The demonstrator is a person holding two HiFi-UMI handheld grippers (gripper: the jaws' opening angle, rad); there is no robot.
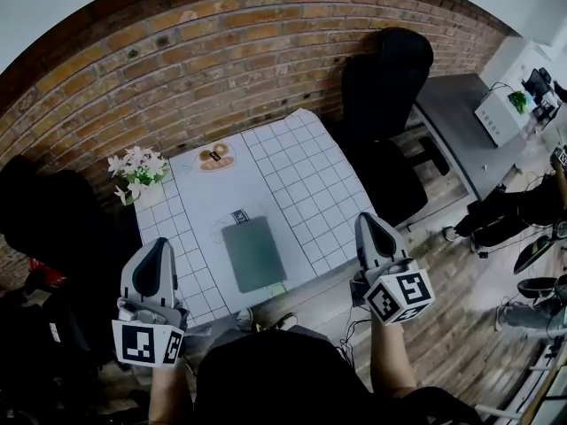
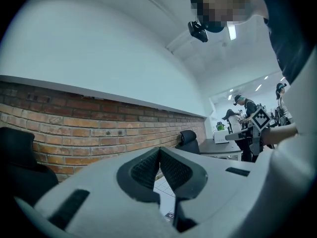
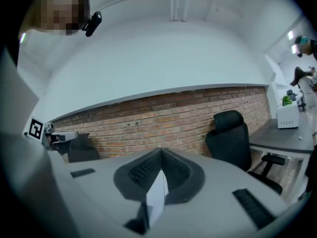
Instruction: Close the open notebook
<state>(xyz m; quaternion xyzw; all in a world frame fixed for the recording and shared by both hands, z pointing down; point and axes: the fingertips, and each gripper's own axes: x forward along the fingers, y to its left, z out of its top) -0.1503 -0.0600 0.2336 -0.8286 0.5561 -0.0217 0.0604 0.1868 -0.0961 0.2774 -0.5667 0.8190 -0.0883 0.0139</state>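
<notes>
The dark green notebook (image 1: 253, 253) lies flat with its cover down near the front edge of the white grid-patterned table (image 1: 301, 180). My left gripper (image 1: 159, 244) is held up to the left of the table's front corner; its jaws meet at the tips and hold nothing. My right gripper (image 1: 366, 220) hovers off the table's right edge, also shut and empty. Both point level toward the brick wall. In the left gripper view the left gripper (image 2: 160, 150) shows its tips touching, and the right gripper (image 3: 161, 151) in its own view does the same. Neither touches the notebook.
A pot of white flowers (image 1: 137, 171) stands at the table's back left, and a small plate of snacks (image 1: 215, 157) at the back. A small black tag (image 1: 239, 216) lies just behind the notebook. A black office chair (image 1: 385, 87) stands at the right, with a grey desk (image 1: 461, 122) beyond.
</notes>
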